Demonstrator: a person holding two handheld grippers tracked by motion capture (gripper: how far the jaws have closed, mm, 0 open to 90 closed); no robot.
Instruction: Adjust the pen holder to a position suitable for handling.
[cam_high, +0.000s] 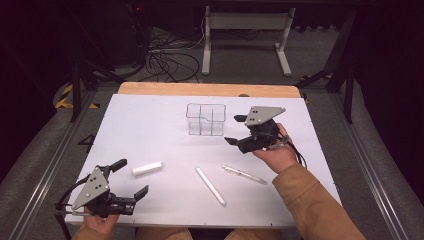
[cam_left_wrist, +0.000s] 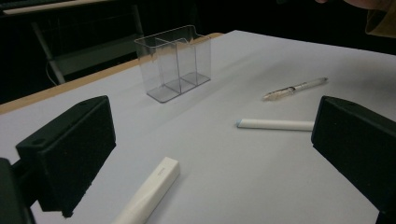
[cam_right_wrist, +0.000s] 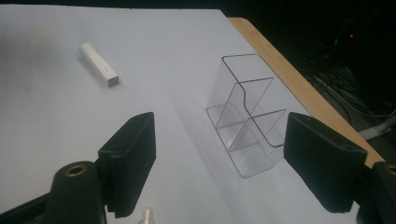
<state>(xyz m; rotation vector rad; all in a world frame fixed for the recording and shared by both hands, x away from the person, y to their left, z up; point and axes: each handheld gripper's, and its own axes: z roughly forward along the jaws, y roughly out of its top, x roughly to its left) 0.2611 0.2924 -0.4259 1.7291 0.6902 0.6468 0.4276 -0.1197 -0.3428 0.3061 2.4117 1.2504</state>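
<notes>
A clear plastic organiser (cam_high: 205, 119) (cam_left_wrist: 175, 61) (cam_right_wrist: 246, 117) with compartments stands empty at the middle back of the white table. A short white block (cam_high: 147, 168) (cam_left_wrist: 148, 194) (cam_right_wrist: 99, 64) lies left of centre. A long white pen (cam_high: 210, 185) (cam_left_wrist: 275, 124) and a clear pen (cam_high: 244, 174) (cam_left_wrist: 295, 87) lie in front of the organiser. My left gripper (cam_high: 132, 179) (cam_left_wrist: 210, 158) is open near the front left corner, facing the block. My right gripper (cam_high: 236, 130) (cam_right_wrist: 219, 163) is open and held above the table just right of the organiser, empty.
The white table (cam_high: 150, 125) has a wooden strip (cam_high: 210, 89) along its far edge. Beyond it stand a white desk frame (cam_high: 245, 35) and loose cables (cam_high: 170, 62) on the floor. A tan sleeve (cam_high: 315, 205) reaches in at the front right.
</notes>
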